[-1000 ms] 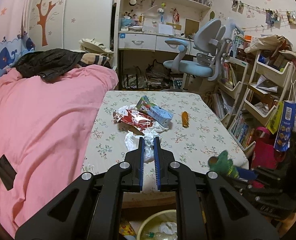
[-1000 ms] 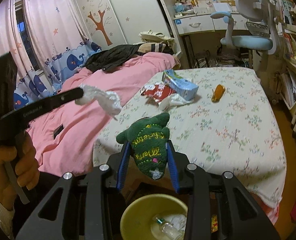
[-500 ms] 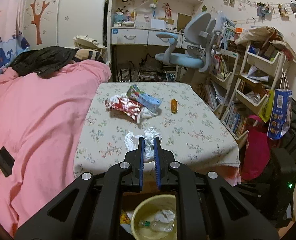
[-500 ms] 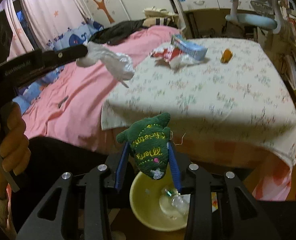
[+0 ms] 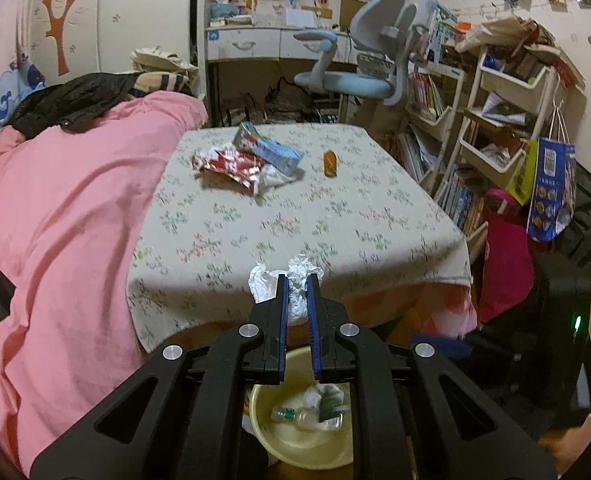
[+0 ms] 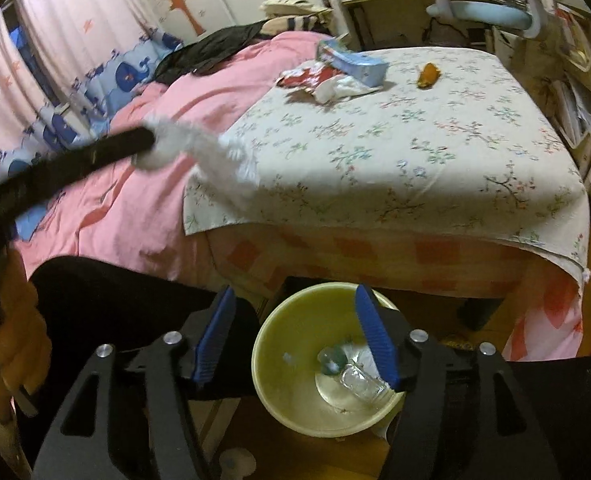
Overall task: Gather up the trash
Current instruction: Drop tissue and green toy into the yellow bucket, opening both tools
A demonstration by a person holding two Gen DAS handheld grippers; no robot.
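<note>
- Below the near edge of the table (image 5: 295, 216), a pale yellow bin (image 6: 295, 344) stands on the floor, with a clear plastic bottle (image 6: 359, 382) and some crumpled paper lying in its bottom.
- The right gripper (image 6: 295, 336) hangs over the bin; its jaws have just been opening and now stand spread with nothing between them, the blue pads to either side of the bin's rim.
- In the left wrist view a green item (image 5: 329, 402) lies in the bin beside the bottle.
- The left gripper (image 5: 295, 312) is pressed nearly together, pinching a crumpled white tissue (image 5: 291, 284) that sticks out past the fingertips, above the table's near edge.
- In the right wrist view that tissue shows blurred, held off the table's left corner, and the person's hand (image 6: 19, 320) grips the tool's handle at the far left.
- Farther back on the flowered tablecloth lie a red-and-white wrapper (image 5: 231, 162), a blue carton (image 5: 271, 148) touching it, and a small orange item (image 5: 329, 162) apart to the right.
- A pink bedspread (image 5: 63, 208) lies along the table's left side.
</note>
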